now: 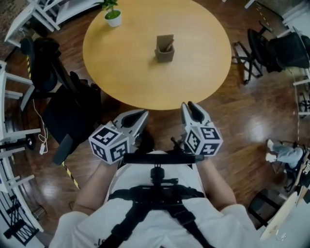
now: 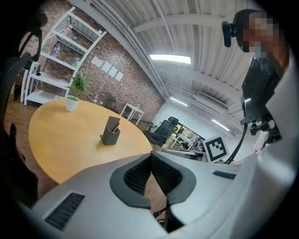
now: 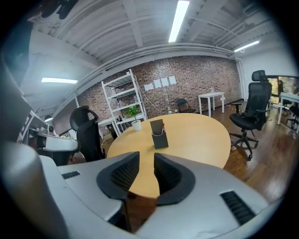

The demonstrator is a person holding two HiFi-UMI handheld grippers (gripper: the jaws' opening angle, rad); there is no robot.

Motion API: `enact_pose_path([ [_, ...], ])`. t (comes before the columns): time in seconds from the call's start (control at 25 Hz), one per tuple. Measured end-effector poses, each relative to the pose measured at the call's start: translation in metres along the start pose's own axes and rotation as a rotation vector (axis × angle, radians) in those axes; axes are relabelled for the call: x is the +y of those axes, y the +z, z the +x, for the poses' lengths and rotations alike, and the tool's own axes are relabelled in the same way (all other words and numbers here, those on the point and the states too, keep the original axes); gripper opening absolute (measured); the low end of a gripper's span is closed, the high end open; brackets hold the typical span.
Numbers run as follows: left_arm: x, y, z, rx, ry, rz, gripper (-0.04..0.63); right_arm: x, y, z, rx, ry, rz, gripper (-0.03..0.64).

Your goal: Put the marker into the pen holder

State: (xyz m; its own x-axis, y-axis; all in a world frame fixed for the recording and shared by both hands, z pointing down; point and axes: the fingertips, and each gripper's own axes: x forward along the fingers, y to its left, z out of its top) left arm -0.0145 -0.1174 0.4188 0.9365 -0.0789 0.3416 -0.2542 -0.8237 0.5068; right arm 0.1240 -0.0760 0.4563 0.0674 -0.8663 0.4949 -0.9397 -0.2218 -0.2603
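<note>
Honey-yellow worktop [image 1: 126, 72], dark brown floor [image 1: 252, 126].
Grey pen holder [image 1: 164, 53], red marker [image 3: 163, 128]; grey left tongs [image 1: 144, 114] and right tongs [image 1: 188, 105], black-and-white patterned cubes [image 1: 110, 143].

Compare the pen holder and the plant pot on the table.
The pen holder is dark grey and boxy; the plant pot is white and round. The pen holder stands near the middle of the table; the plant pot sits by its far left edge. The pen holder holds a red-tipped marker; the plant pot holds a green plant. Both stand upright on the table.
</note>
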Motion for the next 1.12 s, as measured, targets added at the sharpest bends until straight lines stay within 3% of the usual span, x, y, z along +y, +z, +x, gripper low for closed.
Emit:
enact_pose_path([
  [0.32,-0.095,-0.061,0.015,0.017,-0.01,-0.001,-0.003,-0.029,-0.043,-0.082,0.021,0.038,0.006,0.108],
  [0.72,-0.191,-0.139,-0.004,-0.021,0.059,-0.012,-0.003,-0.046,-0.114,-0.17,0.025,0.137,-0.019,0.107],
  [1.12,-0.211,-0.154,-0.05,-0.062,0.095,0.02,-0.003,-0.007,-0.124,-0.204,-0.001,0.181,-0.051,0.107],
])
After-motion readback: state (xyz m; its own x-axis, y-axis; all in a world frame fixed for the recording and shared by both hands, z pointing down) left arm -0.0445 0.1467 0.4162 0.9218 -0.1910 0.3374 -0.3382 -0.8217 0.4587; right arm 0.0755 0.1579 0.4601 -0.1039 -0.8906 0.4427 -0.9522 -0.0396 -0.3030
